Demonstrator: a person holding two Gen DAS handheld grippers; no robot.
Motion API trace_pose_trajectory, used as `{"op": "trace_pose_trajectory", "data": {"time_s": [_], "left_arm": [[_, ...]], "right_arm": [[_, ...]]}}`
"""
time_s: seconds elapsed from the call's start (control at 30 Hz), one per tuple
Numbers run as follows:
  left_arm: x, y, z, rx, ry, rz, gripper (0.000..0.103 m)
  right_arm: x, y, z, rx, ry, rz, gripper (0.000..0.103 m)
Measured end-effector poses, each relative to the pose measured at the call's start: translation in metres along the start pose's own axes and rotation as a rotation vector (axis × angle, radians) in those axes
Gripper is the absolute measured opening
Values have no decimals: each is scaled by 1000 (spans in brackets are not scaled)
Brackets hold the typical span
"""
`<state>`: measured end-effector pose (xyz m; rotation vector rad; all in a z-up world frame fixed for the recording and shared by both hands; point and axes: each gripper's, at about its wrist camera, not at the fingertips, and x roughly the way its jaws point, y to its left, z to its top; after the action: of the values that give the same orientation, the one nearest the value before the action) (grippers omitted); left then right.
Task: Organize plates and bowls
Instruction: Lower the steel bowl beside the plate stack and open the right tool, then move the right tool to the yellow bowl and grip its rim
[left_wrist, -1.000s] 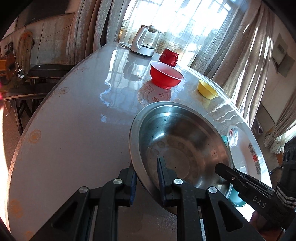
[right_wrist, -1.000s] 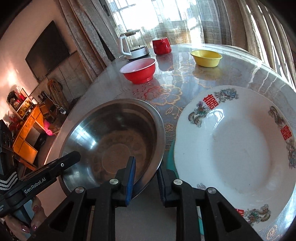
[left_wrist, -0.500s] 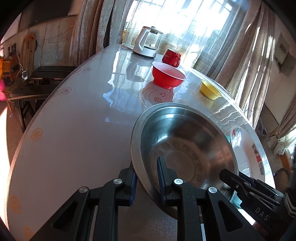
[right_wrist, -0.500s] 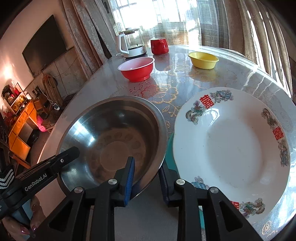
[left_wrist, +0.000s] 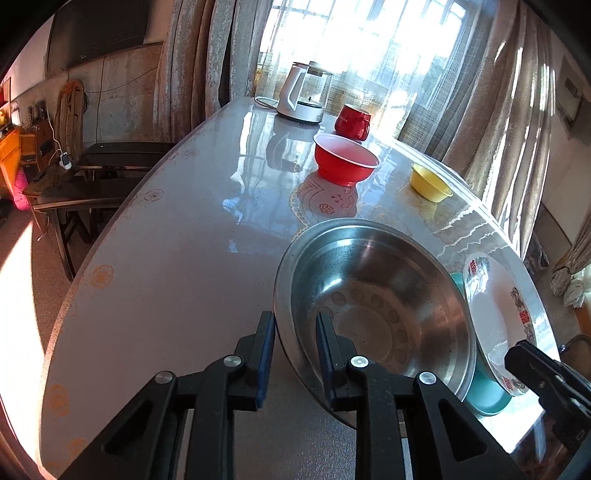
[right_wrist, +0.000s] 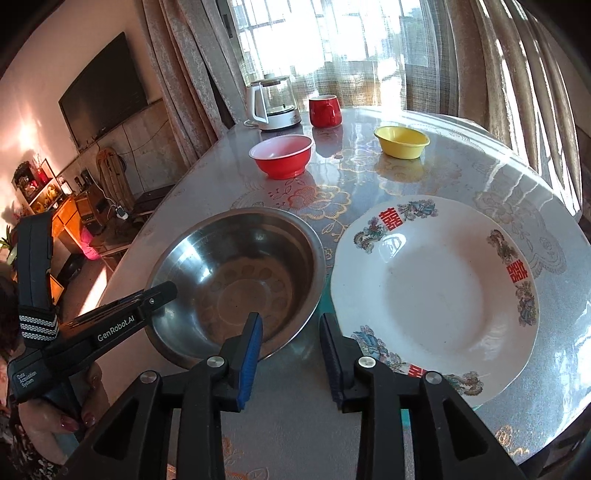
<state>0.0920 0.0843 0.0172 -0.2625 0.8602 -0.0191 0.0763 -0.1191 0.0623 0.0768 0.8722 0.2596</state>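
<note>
Two grippers are seen at the near edge of the table (left_wrist: 166, 258). The left gripper (left_wrist: 293, 354) has its fingers set astride the near rim of the steel bowl (left_wrist: 376, 306), one outside the wall and one inside; its jaws have just been opening, and a gap is seen on each side of the rim, so the bowl is released rather than clamped. The right gripper (right_wrist: 290, 354) has likewise just been opening; its fingers are parted, nothing is pinched, and the steel bowl's (right_wrist: 236, 280) near right rim is seen just ahead of its left finger, apart from it.

The steel bowl is set upright on the table close to the near edge. Just beside it to the right lies the white patterned plate (right_wrist: 436, 291), resting on a teal dish (left_wrist: 487, 395) of which only an edge is shown. Further in, towards the far edge, a red bowl (right_wrist: 282, 155) and a yellow bowl (right_wrist: 402, 142) are placed well apart, with a red mug (right_wrist: 325, 110) and a kettle (right_wrist: 273, 105) behind them by the curtains (right_wrist: 480, 55).
</note>
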Motion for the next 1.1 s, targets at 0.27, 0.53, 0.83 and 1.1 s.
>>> {"op": "trace_pose_trajectory", "data": {"time_s": [0.27, 0.53, 0.83, 1.1], "left_arm": [[-23, -15, 34, 60, -92, 42, 66], [-9, -64, 70, 195, -90, 26, 84], [34, -106, 107, 231, -11, -25, 85], [75, -123, 139, 216, 68, -32, 86]], "right_arm": [[-22, -45, 31, 84, -81, -68, 32], [-15, -107, 70, 146, -95, -135, 32], [18, -169, 114, 156, -64, -190, 32], [74, -206, 155, 161, 10, -150, 33]]}}
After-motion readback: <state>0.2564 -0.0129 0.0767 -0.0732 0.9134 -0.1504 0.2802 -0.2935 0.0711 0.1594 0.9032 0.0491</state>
